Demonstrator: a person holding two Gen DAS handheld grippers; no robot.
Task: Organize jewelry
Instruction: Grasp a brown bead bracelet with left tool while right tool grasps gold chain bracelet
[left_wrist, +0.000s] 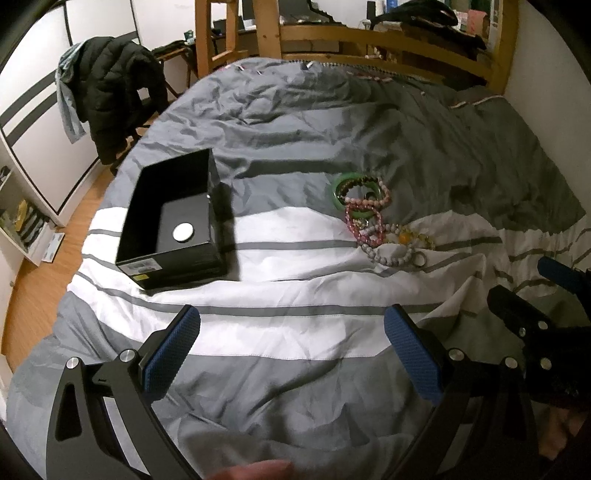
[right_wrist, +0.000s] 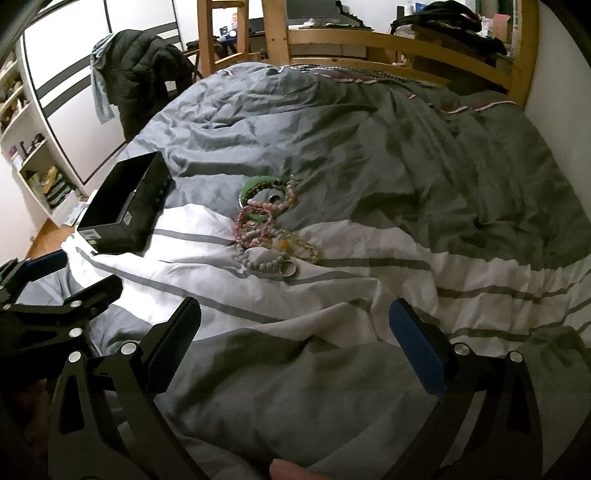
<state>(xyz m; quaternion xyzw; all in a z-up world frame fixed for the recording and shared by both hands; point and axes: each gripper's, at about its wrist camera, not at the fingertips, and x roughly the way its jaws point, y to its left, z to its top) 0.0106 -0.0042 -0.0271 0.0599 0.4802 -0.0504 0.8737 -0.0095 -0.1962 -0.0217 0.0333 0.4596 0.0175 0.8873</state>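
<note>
Both grippers, left (left_wrist: 291, 332) & right (right_wrist: 295, 325), hovering w/ fingers wide, empty; tangled bracelets (left_wrist: 373, 218) risk dragging neighbours off when lifting toward box (left_wrist: 173, 221).

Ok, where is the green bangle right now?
The green bangle lies on the striped duvet at the far end of the bracelet pile, right of the black box in both wrist views.

Bed (left_wrist: 295, 332): open box (left_wrist: 173, 221) at left, a round disc (left_wrist: 183, 232) inside it. Heap of bracelets (left_wrist: 373, 218) to its right, apart from the box. Chair with jacket (left_wrist: 114, 92) stands far left, beside the bed; headboard (left_wrist: 369, 40) at the far end.
</note>
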